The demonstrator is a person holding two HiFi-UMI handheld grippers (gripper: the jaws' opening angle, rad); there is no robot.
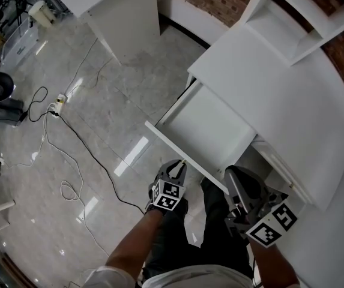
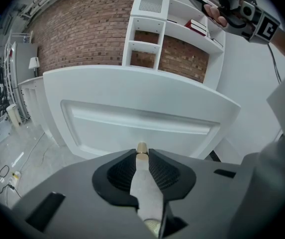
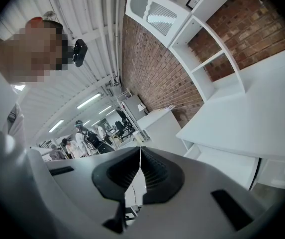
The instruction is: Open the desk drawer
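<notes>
The white desk (image 1: 292, 119) has its drawer (image 1: 173, 138) pulled out toward me, its inside bare. A small brass knob (image 2: 142, 148) sticks out of the drawer's front panel (image 2: 132, 128). My left gripper (image 2: 142, 154) is shut on that knob; in the head view the left gripper (image 1: 179, 165) sits at the front panel's near corner. My right gripper (image 3: 141, 151) is shut with nothing in it and hangs beside the drawer's right side, below the desk edge; the head view shows the right gripper (image 1: 235, 176) there.
A white shelf unit (image 1: 304, 17) stands on the desk against a brick wall. Black cables and a power strip (image 1: 59, 102) lie on the marble floor at left, with a white cabinet (image 1: 114, 11) beyond. My legs are below the drawer.
</notes>
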